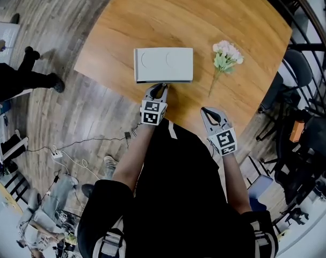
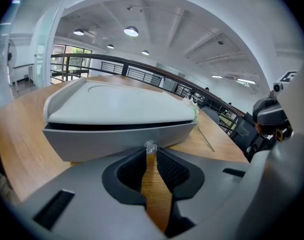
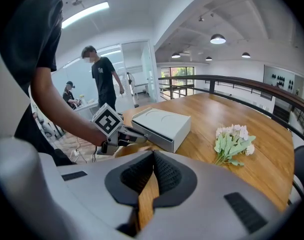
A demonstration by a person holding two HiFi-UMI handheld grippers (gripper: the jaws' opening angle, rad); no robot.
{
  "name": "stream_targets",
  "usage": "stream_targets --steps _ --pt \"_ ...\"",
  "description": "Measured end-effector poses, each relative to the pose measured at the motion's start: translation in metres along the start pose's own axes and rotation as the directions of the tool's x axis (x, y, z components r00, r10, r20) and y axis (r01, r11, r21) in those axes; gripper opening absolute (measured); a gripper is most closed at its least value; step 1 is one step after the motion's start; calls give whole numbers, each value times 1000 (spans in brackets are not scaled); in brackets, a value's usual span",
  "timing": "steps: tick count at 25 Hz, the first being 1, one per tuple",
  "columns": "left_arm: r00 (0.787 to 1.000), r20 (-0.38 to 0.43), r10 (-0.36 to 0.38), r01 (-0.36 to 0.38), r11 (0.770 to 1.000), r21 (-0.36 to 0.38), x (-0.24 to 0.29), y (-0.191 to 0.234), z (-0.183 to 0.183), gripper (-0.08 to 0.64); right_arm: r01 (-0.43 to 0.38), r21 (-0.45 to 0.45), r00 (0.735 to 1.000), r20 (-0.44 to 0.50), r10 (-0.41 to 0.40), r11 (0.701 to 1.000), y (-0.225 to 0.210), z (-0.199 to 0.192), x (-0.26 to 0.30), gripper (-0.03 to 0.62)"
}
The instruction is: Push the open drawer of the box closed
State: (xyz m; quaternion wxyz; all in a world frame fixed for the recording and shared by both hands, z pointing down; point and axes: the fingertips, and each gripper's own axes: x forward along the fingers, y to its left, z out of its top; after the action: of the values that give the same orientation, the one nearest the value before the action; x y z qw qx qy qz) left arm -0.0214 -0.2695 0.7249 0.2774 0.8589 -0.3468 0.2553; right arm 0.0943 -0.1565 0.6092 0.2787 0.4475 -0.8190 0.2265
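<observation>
Left tongs (image 1: 159, 86) first: they're clenched, tips drawn together with nothing caught between them, nose right at the front of the drawer (image 2: 119, 140). A little clear knob (image 2: 150, 147) sits at the very tips, though I can't say whether it's touched or just grazed. The box (image 1: 163, 63) lies on the counter (image 1: 205, 15) straight ahead of those tongs, its long side running across in front of the person. The drawer face looks back at them, with a dark slit under the lid, so it looks only slightly out. I'd say the push has to go straight away from the body, square to that long face. Over to the right tongs (image 1: 207, 112): closed too, empty, hanging well back. The left is clearly nearer. Far right, flowers (image 1: 225, 57) lie clear of the box.
</observation>
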Motion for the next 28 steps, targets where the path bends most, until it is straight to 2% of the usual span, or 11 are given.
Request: stream_targets --steps 11,19,25,28 --pt "1000 0 -11 11 1000 9 7 2 8 79 9 15 1000 5 -9 1000 0 3 3 15" --pt "1000 0 -14 14 1000 16 13 6 10 78 -16 4 1000 7 16 1000 8 7 12 15" --pt "1000 -19 12 -11 999 41 11 4 7 80 -43 -16 999 19 44 999 18 10 10 15" --pt "998 -55 19 -18 1000 14 10 4 1 91 -53 -31 998 36 54 998 21 15 7 15"
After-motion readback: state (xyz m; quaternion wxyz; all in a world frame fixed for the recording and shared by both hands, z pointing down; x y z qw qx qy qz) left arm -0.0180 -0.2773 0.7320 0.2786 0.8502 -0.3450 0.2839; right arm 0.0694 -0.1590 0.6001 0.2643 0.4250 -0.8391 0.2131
